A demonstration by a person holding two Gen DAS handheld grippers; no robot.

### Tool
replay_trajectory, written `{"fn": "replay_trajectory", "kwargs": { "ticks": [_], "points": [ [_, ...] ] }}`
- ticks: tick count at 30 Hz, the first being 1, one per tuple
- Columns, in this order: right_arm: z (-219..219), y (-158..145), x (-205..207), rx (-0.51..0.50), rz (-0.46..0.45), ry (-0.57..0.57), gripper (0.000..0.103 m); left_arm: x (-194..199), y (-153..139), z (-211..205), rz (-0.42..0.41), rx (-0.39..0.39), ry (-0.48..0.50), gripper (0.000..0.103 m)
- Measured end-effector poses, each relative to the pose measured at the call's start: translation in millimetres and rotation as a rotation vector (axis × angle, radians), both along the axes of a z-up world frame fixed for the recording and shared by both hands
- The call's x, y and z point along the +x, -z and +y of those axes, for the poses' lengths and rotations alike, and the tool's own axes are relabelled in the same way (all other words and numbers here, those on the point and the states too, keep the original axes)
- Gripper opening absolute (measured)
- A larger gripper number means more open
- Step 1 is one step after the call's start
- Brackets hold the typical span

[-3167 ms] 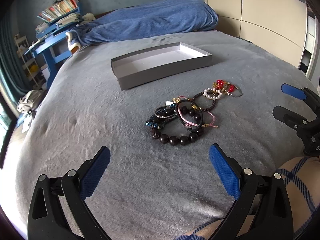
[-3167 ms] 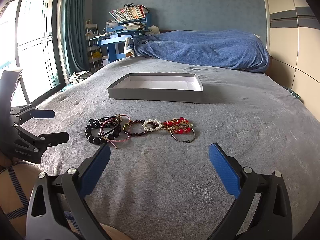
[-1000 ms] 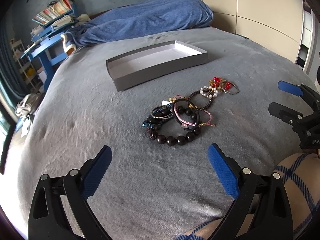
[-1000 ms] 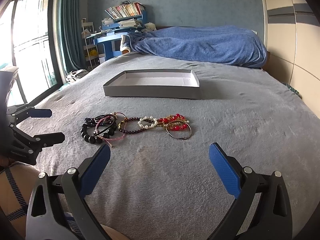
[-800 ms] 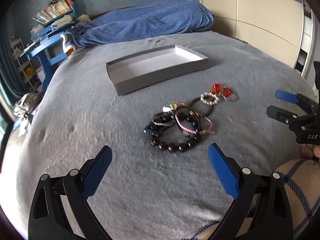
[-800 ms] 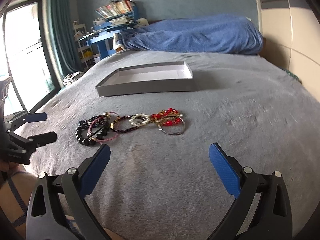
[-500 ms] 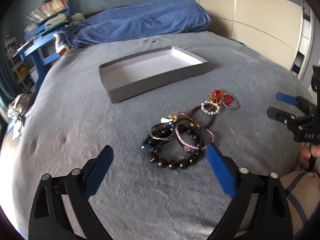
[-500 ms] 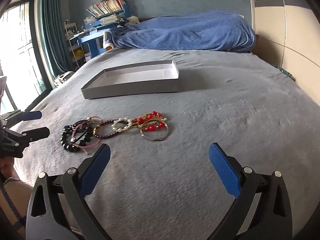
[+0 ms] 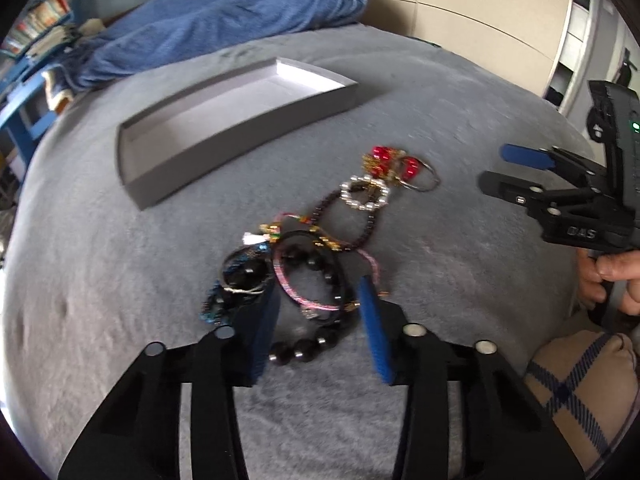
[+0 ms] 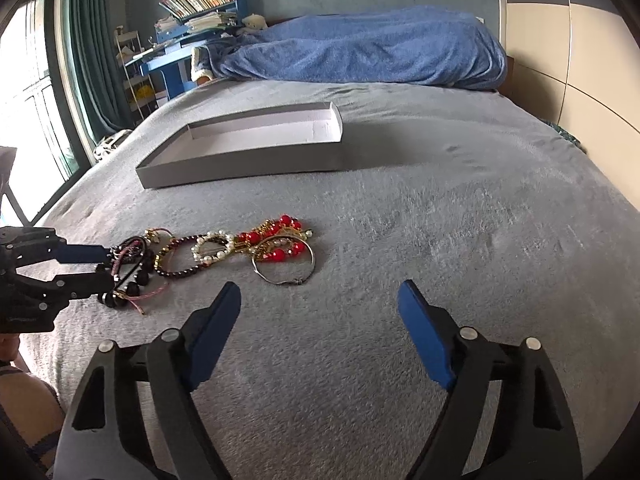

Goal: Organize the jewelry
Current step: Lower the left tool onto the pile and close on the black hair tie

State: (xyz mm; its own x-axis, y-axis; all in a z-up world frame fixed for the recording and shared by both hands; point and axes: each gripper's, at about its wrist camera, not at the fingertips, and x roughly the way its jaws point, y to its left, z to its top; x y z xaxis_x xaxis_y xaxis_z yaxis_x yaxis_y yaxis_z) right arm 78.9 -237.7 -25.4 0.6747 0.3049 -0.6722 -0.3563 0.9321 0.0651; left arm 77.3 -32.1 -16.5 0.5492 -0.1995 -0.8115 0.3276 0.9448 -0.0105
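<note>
Both grippers are black plastic: the left gripper (image 9: 318, 322) and right gripper (image 10: 318, 330) carry blue pads and silver screw heads. The right gripper's body bears white lettering and a green light. The person wears beige cloth (image 9: 580, 392) with navy plaid lines.

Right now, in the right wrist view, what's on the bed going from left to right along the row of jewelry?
Left gripper → black bead bracelet → dark red bead bracelet → pearl bracelet → red bead piece.

Home bedroom: wide bed with grey fleece cover (image 10: 460, 216), rumpled blue blanket (image 10: 360, 56) at its head, blue desk and shelf stacked with books (image 10: 200, 0) in the corner, teal curtain (image 10: 92, 60) by a bright window (image 10: 28, 92), cream wardrobe doors (image 9: 480, 8)
</note>
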Motion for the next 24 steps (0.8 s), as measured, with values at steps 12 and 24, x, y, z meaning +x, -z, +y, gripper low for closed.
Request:
{"fn": "replay_trajectory", "kwargs": {
  "ticks": [12,24],
  "points": [
    [7,3,6,0.015,0.019,-0.009,0.077,17,14,-23,0.033,0.073,0.047,0.018],
    [25,3,22,-0.028,0.018,-0.045,0.077,7,-8,1,-0.068,-0.021,-0.02,0.004]
  ]
}}
